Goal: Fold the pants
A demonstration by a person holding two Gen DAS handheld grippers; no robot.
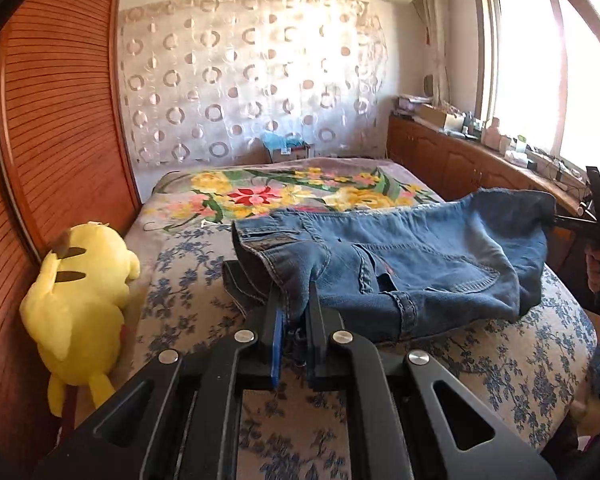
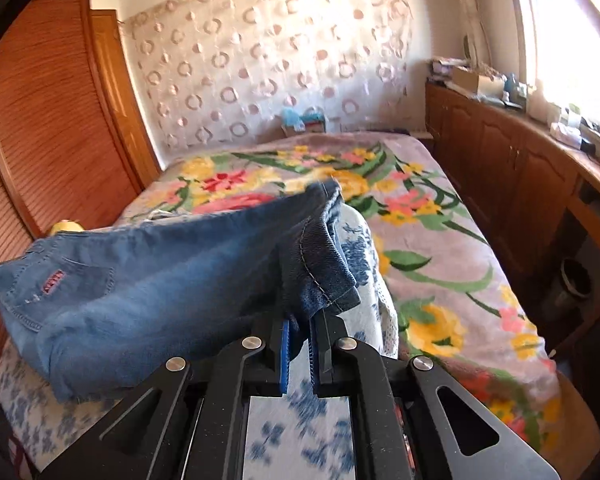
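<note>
Sunlit bed with a blue-flowered white cover point(image 1: 188, 280): left claw point(image 1: 296, 300) pinches blue denim pants point(image 1: 420, 264); yellow plush toy point(image 1: 80, 292) at nine o'clock. Right view: right claw point(image 2: 302, 320) clamps the blurred hem, pants hiding the bed's near left.

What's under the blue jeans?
Under the blue denim jeans lies the white bedcover with blue flowers, on the bed. Whatever sits directly beneath the denim is covered, so I cannot tell.
</note>
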